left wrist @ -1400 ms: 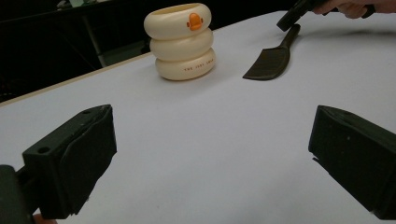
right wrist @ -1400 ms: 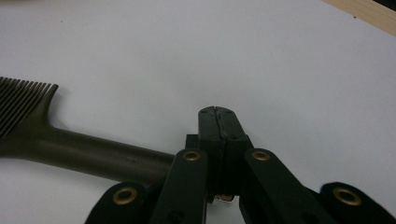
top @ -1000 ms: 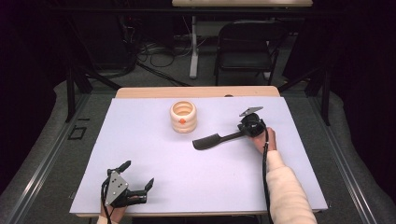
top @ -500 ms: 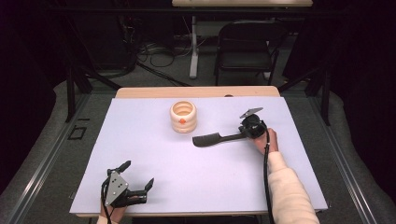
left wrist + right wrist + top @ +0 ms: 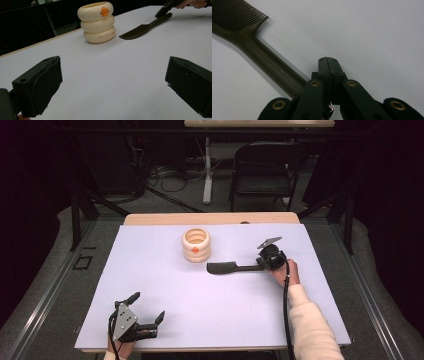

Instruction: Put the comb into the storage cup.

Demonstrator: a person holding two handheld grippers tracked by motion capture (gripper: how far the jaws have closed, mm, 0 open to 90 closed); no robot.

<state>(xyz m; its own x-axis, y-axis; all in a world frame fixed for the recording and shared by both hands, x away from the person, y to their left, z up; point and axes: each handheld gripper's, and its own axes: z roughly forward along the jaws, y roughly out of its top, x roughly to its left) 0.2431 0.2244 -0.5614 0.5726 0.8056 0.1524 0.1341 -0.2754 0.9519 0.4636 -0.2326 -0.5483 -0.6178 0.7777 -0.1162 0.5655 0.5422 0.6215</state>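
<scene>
Two grippers: one in each hand, both over the white-covered counter (image 5: 165,285).
Left gripper (image 5: 148,309): near the front left edge of the counter, resting low, its cable trailing back toward the person.
Left fingers (image 5: 37,85): released, spread wide apart with bare counter between them.
Right gripper (image 5: 259,265): at the right of the counter, pointing left, a grey plate on top, held by the right hand (image 5: 290,272).
Right fingers (image 5: 323,68): clenched, the two pads pressed flat together with nothing between them; the comb's handle passes just beside and under them on their left, and whether it touches them cannot be told.
Comb (image 5: 232,268): black, flat on the counter, toothed end pointing left toward the middle, handle end reaching the right gripper; fine teeth show in the right gripper view (image 5: 235,12).
Ring-shaped holder (image 5: 196,245): cream, three stacked rings with an orange mark on the front, open at the top, standing upright just beyond the comb's toothed end and apart from it.
Holder from the left gripper view (image 5: 98,22): well ahead of the left fingers, small lettering on the lowest ring.
</scene>
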